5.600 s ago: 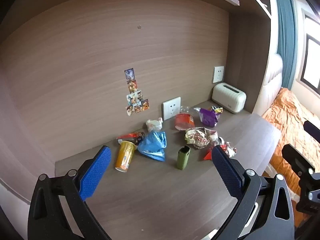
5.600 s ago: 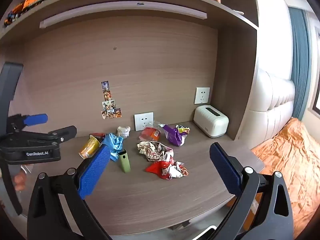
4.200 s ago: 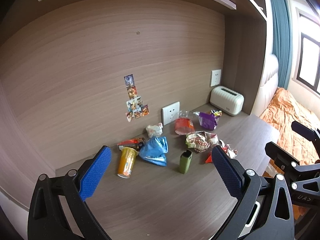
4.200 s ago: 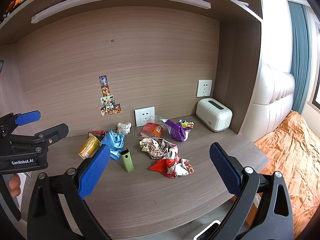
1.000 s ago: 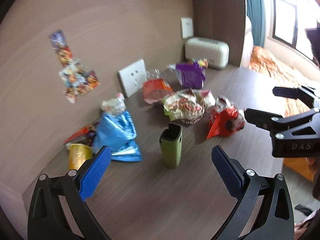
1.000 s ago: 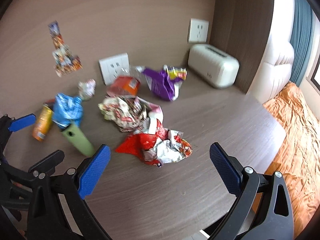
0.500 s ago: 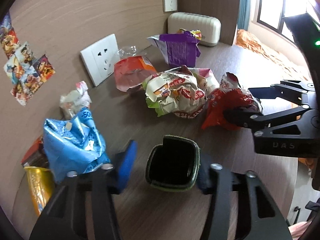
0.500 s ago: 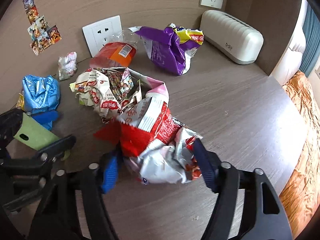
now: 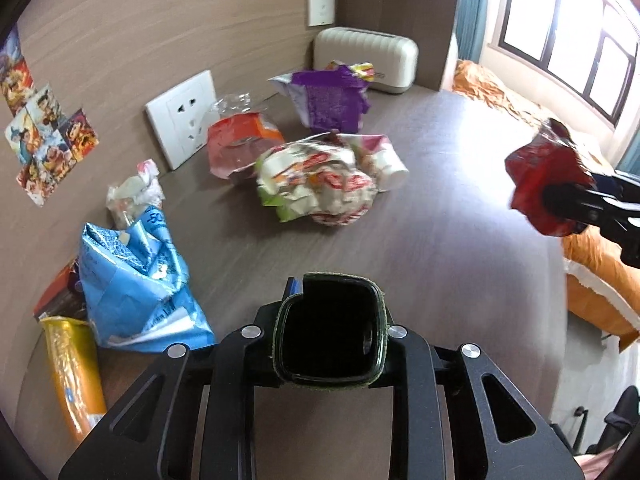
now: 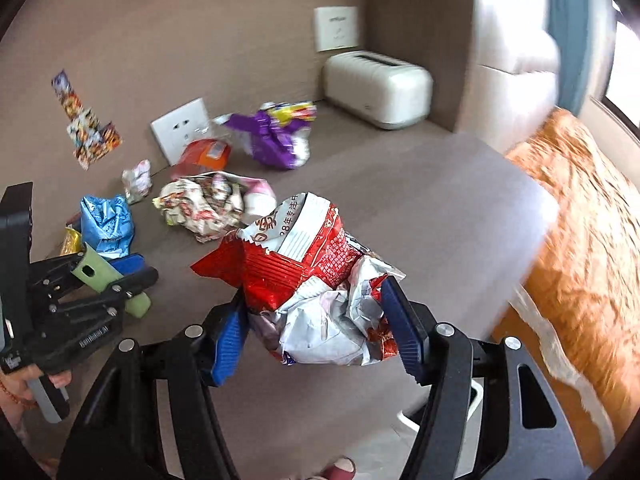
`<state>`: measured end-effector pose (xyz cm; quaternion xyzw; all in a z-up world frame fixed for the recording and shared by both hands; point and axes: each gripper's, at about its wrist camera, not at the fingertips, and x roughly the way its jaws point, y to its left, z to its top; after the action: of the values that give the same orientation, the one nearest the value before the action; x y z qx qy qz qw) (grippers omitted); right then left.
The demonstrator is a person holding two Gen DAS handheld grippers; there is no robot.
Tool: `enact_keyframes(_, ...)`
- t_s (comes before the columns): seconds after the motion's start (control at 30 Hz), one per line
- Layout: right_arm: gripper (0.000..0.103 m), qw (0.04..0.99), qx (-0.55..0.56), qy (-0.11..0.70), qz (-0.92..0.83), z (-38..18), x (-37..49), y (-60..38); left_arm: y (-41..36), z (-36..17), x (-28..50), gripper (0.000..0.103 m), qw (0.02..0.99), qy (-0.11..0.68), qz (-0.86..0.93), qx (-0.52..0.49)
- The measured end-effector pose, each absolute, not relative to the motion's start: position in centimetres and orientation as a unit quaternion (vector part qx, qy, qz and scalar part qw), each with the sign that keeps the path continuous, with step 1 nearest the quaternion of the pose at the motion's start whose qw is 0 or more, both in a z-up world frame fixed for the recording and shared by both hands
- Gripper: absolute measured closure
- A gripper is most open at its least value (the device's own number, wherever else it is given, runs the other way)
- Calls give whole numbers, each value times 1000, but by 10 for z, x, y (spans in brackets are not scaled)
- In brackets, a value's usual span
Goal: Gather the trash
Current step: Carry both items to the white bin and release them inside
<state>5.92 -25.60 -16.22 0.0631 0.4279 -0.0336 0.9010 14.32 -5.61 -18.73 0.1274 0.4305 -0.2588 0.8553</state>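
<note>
My left gripper is shut on a small green open-topped bin, which I look down into; the bin also shows in the right wrist view. My right gripper is shut on a crumpled red and white snack bag and holds it above the desk, right of the bin; the bag shows in the left wrist view. On the desk lie a crumpled white wrapper, a purple bag, an orange bag, a blue bag, a yellow wrapper and a small white scrap.
A cream toaster stands at the desk's back right corner, next to a side panel. Wall sockets and stickers are on the back panel. An orange bed cover lies beyond the desk's right edge.
Both grippers have closed: the left on the green bin, the right on the red and white bag. The bag has been lifted off the desk and moved right and toward me.
</note>
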Motion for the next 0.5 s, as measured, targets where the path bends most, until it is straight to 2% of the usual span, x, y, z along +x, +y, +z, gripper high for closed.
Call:
enact_keyframes(0.27,38,893,98,422,-122,-163,-32,-331,-121,-157,95,78,829,412,-354,130)
enact_keyframes(0.5,38,873,113,444,-169,-187,-90,-406,-227,-157,35,78,790,410,-428,155)
